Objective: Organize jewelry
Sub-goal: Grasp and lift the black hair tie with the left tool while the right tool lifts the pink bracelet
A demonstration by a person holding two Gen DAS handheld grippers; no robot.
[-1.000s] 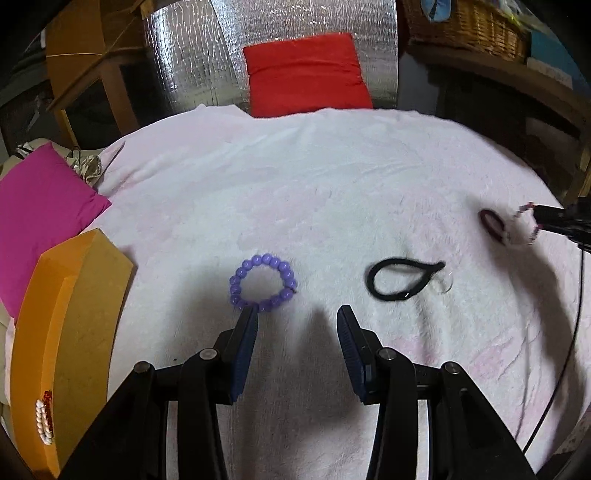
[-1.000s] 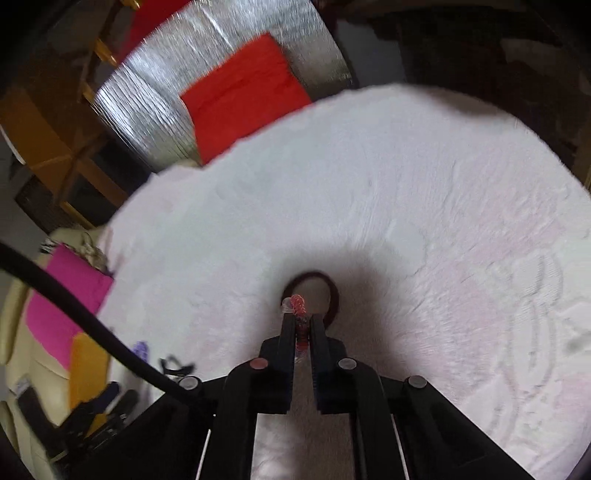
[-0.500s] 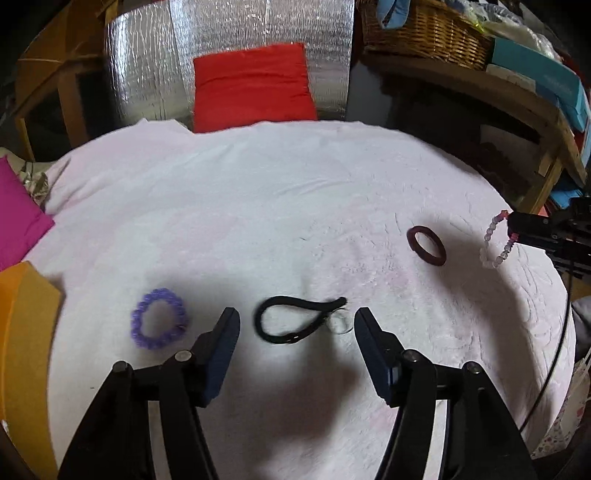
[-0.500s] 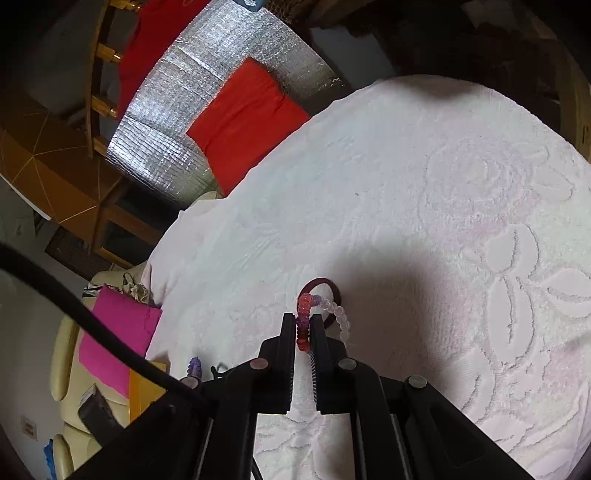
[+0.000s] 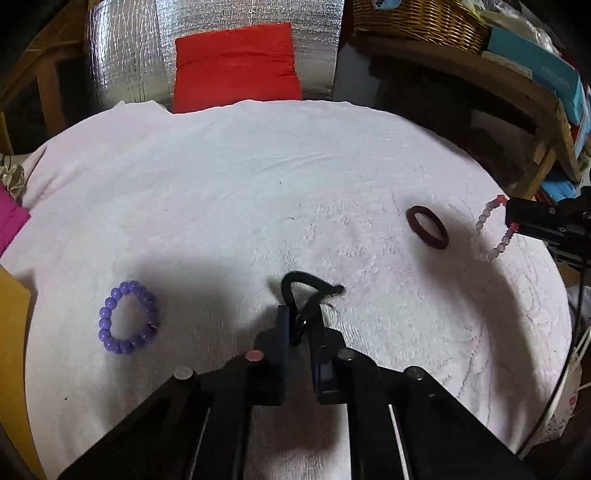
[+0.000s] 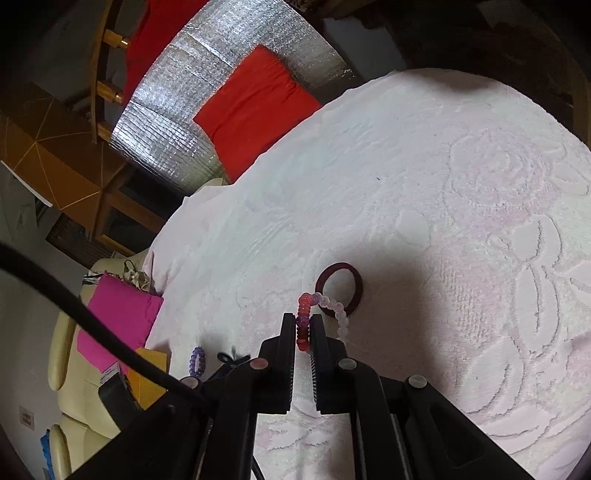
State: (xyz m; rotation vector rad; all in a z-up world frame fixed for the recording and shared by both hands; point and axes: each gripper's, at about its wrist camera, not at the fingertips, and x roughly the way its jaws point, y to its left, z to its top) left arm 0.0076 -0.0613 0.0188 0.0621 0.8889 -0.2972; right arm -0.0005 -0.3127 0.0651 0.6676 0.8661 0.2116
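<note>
Jewelry pieces lie scattered on a pale pink embossed towel point(image 5: 229, 206) that covers the worktop. The left claw point(image 5: 301, 321) has just been closing and is now clamped on the black hair tie point(image 5: 308, 291), whose loop bunches up and arches out ahead of the blue pads. Left of it, apart from the claw, a purple bead bracelet point(image 5: 127, 317) rests flat on the towel. Farther right lies a dark maroon ring-shaped band point(image 5: 426, 227), also flat on the cloth.

The right claw point(image 6: 303, 325) is pinched tight on a pink and clear bead bracelet point(image 6: 325, 308); its red and purple beads sit between the pads while the clear beads curve out to the right, in front of the maroon band in that view. From the left wrist view the same bracelet hangs from the claw's tip at the right edge, just beyond the maroon band.

An orange box point(image 5: 11, 354) stands at the towel's left edge, with a magenta cloth point(image 5: 9, 221) behind it. Behind the worktop a red cushion point(image 5: 236, 66) leans against a silver quilted panel point(image 5: 125, 62), and a wicker basket point(image 5: 417, 18) sits on a wooden shelf at the upper right.
</note>
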